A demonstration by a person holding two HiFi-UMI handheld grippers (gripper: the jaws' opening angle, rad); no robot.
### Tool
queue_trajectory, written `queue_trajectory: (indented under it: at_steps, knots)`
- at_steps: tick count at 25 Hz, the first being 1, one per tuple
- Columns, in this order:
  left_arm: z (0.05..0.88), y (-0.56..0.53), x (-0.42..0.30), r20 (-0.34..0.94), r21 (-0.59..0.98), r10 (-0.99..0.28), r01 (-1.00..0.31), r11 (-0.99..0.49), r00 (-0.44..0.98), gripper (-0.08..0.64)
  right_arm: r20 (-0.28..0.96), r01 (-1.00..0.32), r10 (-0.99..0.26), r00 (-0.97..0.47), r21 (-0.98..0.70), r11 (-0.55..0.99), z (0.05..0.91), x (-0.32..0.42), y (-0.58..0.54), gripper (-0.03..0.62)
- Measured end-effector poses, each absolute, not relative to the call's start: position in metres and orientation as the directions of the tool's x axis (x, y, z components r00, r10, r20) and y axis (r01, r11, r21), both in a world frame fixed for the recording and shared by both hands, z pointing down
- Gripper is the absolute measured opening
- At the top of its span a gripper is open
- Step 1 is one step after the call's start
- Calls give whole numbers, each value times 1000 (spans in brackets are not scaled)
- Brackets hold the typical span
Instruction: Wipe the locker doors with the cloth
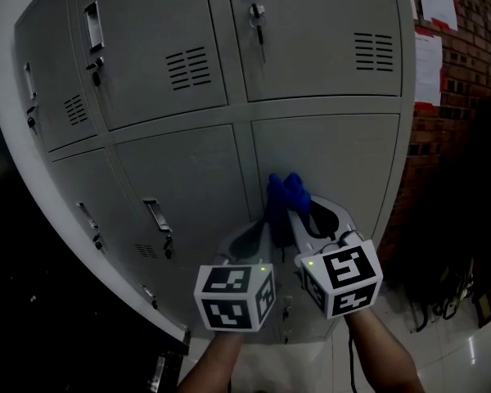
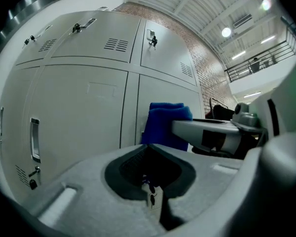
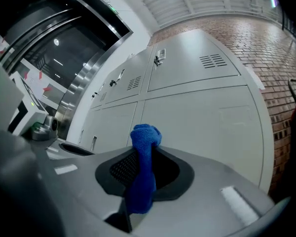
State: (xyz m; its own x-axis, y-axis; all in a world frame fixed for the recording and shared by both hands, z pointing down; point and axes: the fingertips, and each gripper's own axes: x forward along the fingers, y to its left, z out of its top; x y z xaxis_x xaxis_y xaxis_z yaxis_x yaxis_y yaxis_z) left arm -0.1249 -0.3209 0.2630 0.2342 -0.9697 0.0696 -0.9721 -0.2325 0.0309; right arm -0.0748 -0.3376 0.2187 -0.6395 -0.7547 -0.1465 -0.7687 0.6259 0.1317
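Note:
A blue cloth (image 1: 283, 196) is bunched upright in my right gripper (image 1: 304, 213), which is shut on it; in the right gripper view the cloth (image 3: 142, 172) rises from between the jaws. It is held close to the lower grey locker doors (image 1: 188, 187), near the seam between two doors; I cannot tell whether it touches them. My left gripper (image 1: 262, 234) sits just left of the cloth, jaws together with nothing held. In the left gripper view the cloth (image 2: 165, 125) hangs ahead of the left gripper (image 2: 150, 191), with the right gripper (image 2: 212, 132) to its right.
The upper locker doors (image 1: 319, 31) have vents, handles and a key (image 1: 259, 19) in a lock. A lower door handle (image 1: 157, 217) is to the left. A brick wall (image 1: 458, 64) with papers stands right of the lockers, with dark cables (image 1: 442, 301) below it.

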Motion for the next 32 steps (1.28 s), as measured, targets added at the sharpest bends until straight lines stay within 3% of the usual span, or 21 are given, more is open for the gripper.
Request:
queue_trajectory:
  at_steps: [10, 19, 26, 32]
  knots:
    - [272, -333, -47, 75, 52, -942, -944, -325, 328, 3, -128, -843, -834, -537, 127, 523, 229, 20, -352, 58]
    - [281, -338, -7, 76, 48, -944, -947, -319, 322, 3, -108, -889, -885, -453, 127, 440, 240, 92, -368, 58]
    - [288, -335, -6, 76, -2, -957, -960, -280, 279, 3, -108, -873, -870, -481, 145, 465, 239, 98, -373, 58]
    - [305, -317, -45, 89, -23, -981, -984, -175, 173, 3, -161, -809, -793, -588, 124, 575, 244, 63, -325, 59]
